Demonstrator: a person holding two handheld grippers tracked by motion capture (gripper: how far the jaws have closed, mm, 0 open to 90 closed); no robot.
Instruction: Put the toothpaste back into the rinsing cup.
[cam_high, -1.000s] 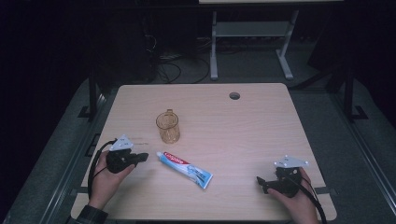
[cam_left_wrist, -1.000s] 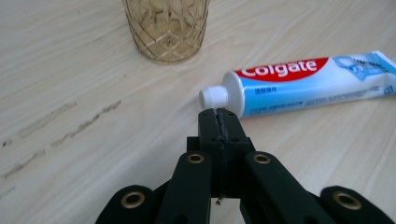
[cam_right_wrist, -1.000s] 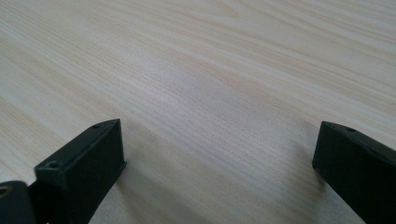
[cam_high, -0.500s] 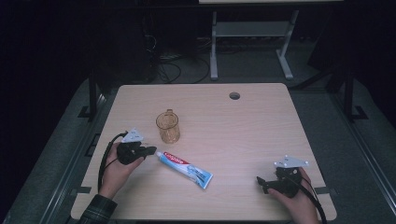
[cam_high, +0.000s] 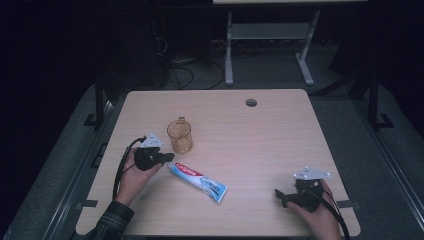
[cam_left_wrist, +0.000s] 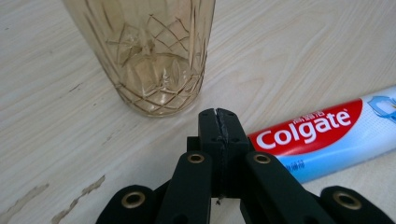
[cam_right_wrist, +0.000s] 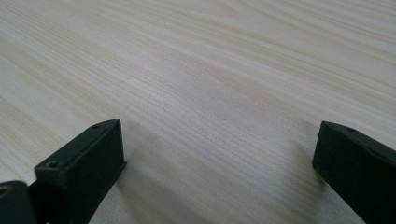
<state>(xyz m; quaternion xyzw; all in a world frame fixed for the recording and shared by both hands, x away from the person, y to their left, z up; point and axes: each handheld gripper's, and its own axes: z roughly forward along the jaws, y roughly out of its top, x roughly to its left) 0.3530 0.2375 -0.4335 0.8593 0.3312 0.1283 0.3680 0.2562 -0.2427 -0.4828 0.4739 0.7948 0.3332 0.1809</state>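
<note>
Two things lie just ahead of the left claw (cam_high: 169, 158): an amber cut-glass cup (cam_high: 180, 135) standing upright just beyond its tips and a little to one side, and a toothpaste tube (cam_high: 198, 182) lying flat on the tabletop (cam_high: 280, 135), its near red end just beside the tips on the other side. In the left gripper view the jaws are pressed together with nothing between them, the seam of the pads pointing into the gap between the cup (cam_left_wrist: 149, 56) and the tube (cam_left_wrist: 322, 135). The right claw (cam_high: 281, 195) rests low near the tabletop's near edge, well apart from both things, and its jaws stand wide with bare wood between them in the right gripper view. As I judge it, the step in hand is the approach: the left claw has closed in on the tube's end but no grasp has begun. The next move calls for the jaws to part first, then for the claw to settle over the flat end of the tube without nudging the cup, which stands close enough to be knocked.
</note>
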